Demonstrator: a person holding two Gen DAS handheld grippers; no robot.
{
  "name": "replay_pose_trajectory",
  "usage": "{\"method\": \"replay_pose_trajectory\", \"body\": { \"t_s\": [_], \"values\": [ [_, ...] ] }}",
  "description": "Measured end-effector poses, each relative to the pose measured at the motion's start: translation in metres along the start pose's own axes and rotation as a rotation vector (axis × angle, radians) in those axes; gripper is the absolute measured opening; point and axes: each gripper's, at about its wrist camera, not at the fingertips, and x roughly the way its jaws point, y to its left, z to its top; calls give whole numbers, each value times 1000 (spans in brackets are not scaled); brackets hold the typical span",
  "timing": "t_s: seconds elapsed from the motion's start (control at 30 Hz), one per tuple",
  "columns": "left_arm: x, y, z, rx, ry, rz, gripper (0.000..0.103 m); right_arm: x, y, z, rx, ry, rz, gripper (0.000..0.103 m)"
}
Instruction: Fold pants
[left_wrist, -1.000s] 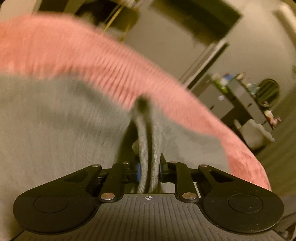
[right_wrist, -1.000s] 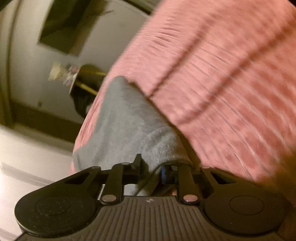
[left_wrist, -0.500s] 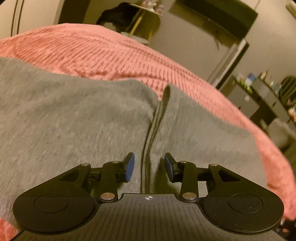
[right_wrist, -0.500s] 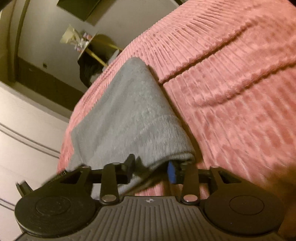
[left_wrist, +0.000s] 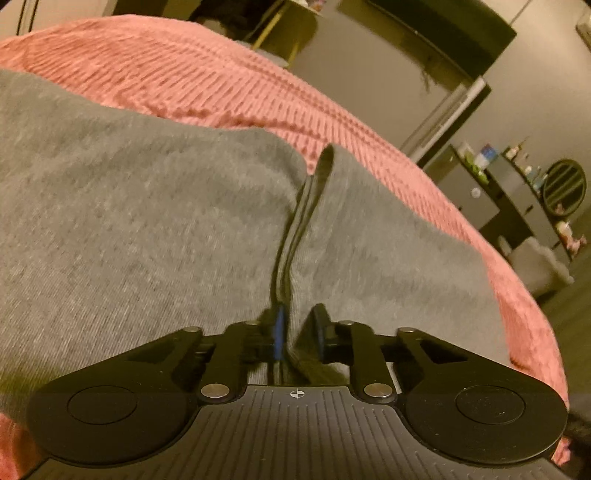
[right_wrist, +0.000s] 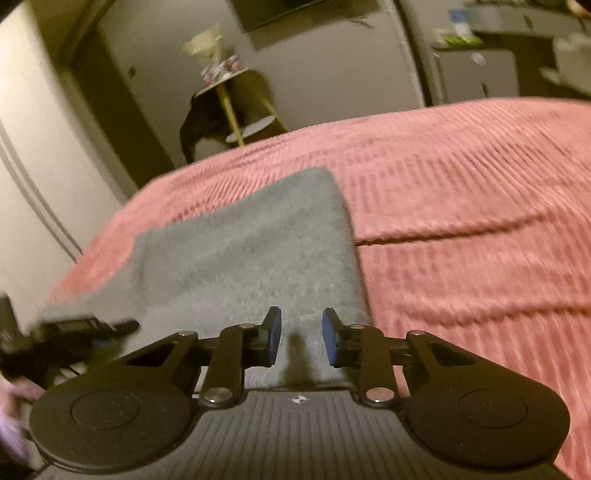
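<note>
Grey sweatpants (left_wrist: 147, 221) lie folded on a pink ribbed bedspread (left_wrist: 221, 85). In the left wrist view my left gripper (left_wrist: 299, 332) is low over the cloth, its jaws a little apart, with a dark fold line of the pants running up from between the fingers. In the right wrist view the pants (right_wrist: 251, 258) lie as a flat grey strip with the ribbed cuff nearest me. My right gripper (right_wrist: 301, 339) is open just above that cuff, holding nothing. The other gripper shows at the left edge (right_wrist: 81, 326) on the far corner of the cloth.
The bedspread (right_wrist: 480, 240) extends wide to the right. A small round side table with yellow legs (right_wrist: 236, 99) stands beyond the bed. Dark shelves with small items (left_wrist: 517, 192) stand at the right of the room.
Both grippers let go of the pants, which now lie flat on the bed. My right gripper opened and drew back from the cuff. My left gripper's jaws have narrowed again over the fold line.
</note>
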Motion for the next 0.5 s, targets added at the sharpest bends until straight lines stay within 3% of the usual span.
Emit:
{"method": "replay_pose_trajectory", "body": {
  "t_s": [0.07,0.2,0.3,0.4,0.47,0.5],
  "values": [
    [-4,0,0,-6,-27,-6,13,9,10,-7,-27,27,-32,27],
    [-15,-1,-1,-7,-74,-14,13,9,14,-14,-87,-2,-37,30],
    [-1,3,-4,-9,-19,34,15,10,8,-13,-50,0,-19,30],
    [0,1,-5,1,-20,58,26,13,10,-14,-51,1,-8,39],
    [-9,2,-5,-17,-44,57,38,16,15,-15,-69,0,-4,50],
    [-17,4,-5,-35,-68,73,49,16,16,-15,-74,-2,-2,52]
  ]
}}
